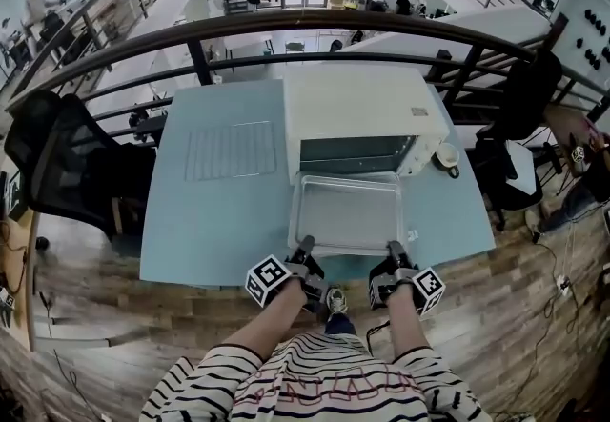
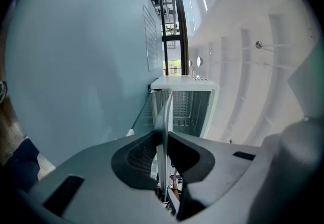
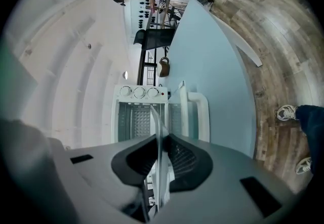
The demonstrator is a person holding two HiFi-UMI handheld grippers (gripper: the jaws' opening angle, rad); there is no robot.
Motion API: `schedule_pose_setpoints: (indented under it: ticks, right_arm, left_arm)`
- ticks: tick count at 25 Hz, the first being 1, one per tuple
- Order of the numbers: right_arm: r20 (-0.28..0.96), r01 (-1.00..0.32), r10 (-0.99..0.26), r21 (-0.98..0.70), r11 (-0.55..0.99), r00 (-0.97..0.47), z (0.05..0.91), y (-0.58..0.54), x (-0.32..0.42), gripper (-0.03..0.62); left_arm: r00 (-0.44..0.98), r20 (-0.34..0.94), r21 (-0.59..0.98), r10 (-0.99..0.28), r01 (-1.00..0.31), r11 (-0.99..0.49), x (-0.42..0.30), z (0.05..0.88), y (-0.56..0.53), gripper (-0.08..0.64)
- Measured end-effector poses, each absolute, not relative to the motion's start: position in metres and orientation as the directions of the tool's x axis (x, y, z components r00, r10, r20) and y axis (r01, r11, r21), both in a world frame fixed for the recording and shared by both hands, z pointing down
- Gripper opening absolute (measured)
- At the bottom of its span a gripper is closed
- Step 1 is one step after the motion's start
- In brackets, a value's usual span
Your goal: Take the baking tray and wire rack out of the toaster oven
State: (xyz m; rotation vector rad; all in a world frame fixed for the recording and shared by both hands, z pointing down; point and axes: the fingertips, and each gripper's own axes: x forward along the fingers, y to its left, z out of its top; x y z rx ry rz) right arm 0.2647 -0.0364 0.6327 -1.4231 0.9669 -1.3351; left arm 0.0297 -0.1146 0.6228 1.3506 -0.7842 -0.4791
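Observation:
Both grippers hold the silver baking tray [image 1: 348, 212] by its near rim, in front of the white toaster oven [image 1: 357, 106]. In the head view my left gripper [image 1: 307, 253] is shut on the rim's near left corner and my right gripper [image 1: 393, 255] on its near right corner. In the left gripper view the tray's thin edge [image 2: 163, 117] runs between the pads toward the open oven cavity [image 2: 185, 101]. The right gripper view shows the same edge [image 3: 158, 132] clamped, with the oven's knobs [image 3: 139, 92] and lowered door [image 3: 190, 112] beyond. The wire rack [image 1: 230, 150] lies flat on the table, left of the oven.
The light blue table [image 1: 210, 230] carries the oven and a mug [image 1: 446, 157] at the oven's right. A black chair [image 1: 57, 163] stands left of the table, another chair [image 1: 505, 172] right. A dark railing [image 1: 286, 25] curves behind the table. Wooden floor lies below me.

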Motion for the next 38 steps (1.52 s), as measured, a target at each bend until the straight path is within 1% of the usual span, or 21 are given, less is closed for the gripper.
schedule_pose_setpoints:
  ticks: [6, 10, 14, 23, 29, 38]
  right_arm:
    - [0.246, 0.055, -0.967, -0.969, -0.243, 0.062, 0.633, -0.026, 0.201, 0.072]
    - [0.215, 0.032, -0.976, -0.976, -0.215, 0.023, 0.632, -0.028, 0.148, 0.072]
    - [0.252, 0.05, -0.967, -0.966, -0.253, -0.019, 0.643, -0.027, 0.092, 0.072]
    - [0.251, 0.045, -0.96, -0.965, -0.258, -0.123, 0.642, -0.044, -0.009, 0.074]
    - [0.293, -0.006, -0.935, -0.954, -0.298, -0.2, 0.653, -0.068, -0.051, 0.074]
    - [0.352, -0.042, -0.901, -0.934, -0.354, -0.254, 0.676, -0.115, -0.072, 0.08]
  left_arm:
    - [0.644, 0.209, 0.978, -0.736, -0.139, 0.155, -0.036, 0.619, -0.098, 0.078]
    - [0.617, 0.203, 0.979, -0.76, -0.139, 0.148, -0.091, 0.62, -0.091, 0.078]
    - [0.581, 0.207, 0.978, -0.787, -0.148, 0.147, -0.149, 0.621, -0.084, 0.078]
    - [0.498, 0.225, 0.973, -0.838, -0.156, 0.168, -0.25, 0.626, -0.08, 0.08]
    - [0.47, 0.254, 0.966, -0.846, -0.162, 0.2, -0.292, 0.64, -0.097, 0.08]
    - [0.443, 0.305, 0.952, -0.843, -0.174, 0.252, -0.313, 0.662, -0.137, 0.08]
